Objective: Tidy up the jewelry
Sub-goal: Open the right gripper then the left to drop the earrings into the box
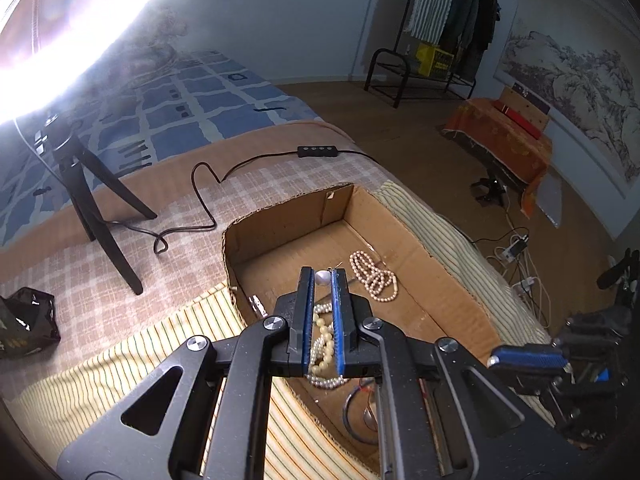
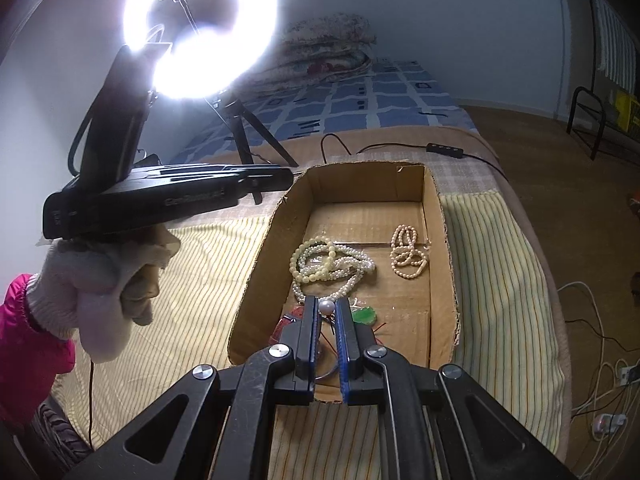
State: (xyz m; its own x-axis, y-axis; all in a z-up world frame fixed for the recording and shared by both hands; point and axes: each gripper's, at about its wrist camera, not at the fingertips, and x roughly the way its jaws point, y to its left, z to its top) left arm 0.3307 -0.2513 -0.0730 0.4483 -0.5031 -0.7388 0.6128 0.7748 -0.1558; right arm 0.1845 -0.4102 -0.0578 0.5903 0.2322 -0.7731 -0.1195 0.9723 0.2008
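Note:
An open cardboard box (image 1: 448,268) (image 2: 436,216) lies on the striped cloth with jewelry inside. My left gripper (image 1: 322,278) hangs over the box, shut on a single pearl earring (image 1: 322,277) with a thin wire hook. Below it lie a cream bead tangle (image 1: 325,344) and a pink pearl strand (image 1: 374,276). My right gripper (image 2: 327,308) is over the box's near end, shut on a second pearl earring (image 2: 327,307). Ahead of it are the white and cream pearl strands (image 2: 332,266), the pink strand (image 2: 408,252) and a green pendant (image 2: 366,314).
A gloved hand (image 2: 100,284) with a pink sleeve holds the left gripper's body (image 2: 160,200). A lit ring light (image 2: 200,28) on a black tripod (image 1: 100,208) stands behind the box, its cable (image 1: 208,184) trailing over the bed. A black bag (image 1: 26,320) sits left. Cables litter the floor.

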